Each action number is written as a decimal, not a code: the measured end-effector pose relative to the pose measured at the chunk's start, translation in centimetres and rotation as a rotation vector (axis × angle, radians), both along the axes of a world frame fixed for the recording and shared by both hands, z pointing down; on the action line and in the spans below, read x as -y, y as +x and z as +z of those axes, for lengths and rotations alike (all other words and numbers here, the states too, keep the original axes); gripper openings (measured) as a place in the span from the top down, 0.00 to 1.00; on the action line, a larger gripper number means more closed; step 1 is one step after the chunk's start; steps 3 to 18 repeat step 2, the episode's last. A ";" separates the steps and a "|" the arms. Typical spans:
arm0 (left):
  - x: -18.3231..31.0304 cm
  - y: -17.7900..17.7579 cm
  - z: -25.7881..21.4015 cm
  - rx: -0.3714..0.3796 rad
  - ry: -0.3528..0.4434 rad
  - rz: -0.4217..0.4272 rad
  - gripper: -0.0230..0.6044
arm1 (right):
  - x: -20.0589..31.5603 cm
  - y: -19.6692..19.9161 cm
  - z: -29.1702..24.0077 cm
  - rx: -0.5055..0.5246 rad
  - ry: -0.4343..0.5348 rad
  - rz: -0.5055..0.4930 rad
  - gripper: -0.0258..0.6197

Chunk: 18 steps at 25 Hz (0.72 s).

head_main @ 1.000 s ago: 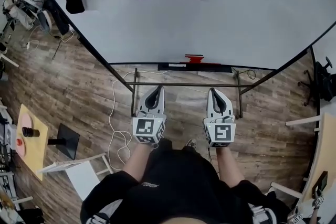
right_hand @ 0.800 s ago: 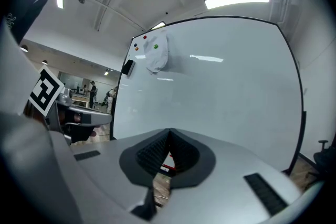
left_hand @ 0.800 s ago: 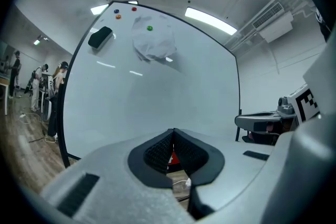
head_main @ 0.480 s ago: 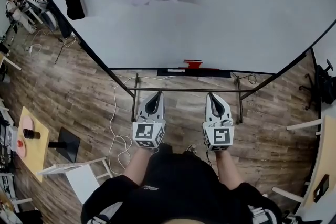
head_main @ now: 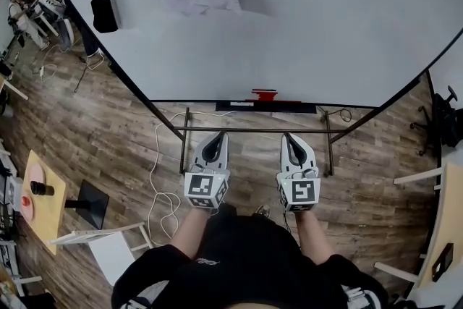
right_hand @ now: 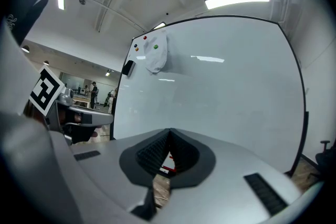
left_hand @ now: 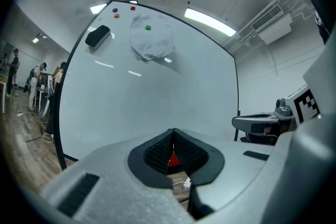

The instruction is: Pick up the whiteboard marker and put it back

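While shut and empty, left tongs (head_main: pixel 218 137) and right tongs (head_main: pixel 288 137), red marker (head_main: pixel 265 93) well ahead.

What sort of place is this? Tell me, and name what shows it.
Most likely an office or lab workroom: a large white whiteboard on a black metal stand, a black rectangular eraser stuck to it, and a black office chair on the wood-plank floor at the right edge.
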<state>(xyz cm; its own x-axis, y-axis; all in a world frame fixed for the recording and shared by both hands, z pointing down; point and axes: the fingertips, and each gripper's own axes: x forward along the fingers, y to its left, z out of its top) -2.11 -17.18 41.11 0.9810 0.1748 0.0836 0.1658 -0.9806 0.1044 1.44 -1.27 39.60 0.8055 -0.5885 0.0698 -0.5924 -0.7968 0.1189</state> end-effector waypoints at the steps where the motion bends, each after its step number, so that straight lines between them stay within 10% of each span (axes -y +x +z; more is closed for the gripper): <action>1: 0.1 0.1 0.0 -0.001 0.000 0.000 0.95 | 0.1 0.0 0.1 0.001 0.000 0.001 0.96; 18: 0.3 0.2 -0.1 -0.002 0.000 0.001 0.95 | 0.1 0.1 0.1 0.002 0.001 0.002 0.96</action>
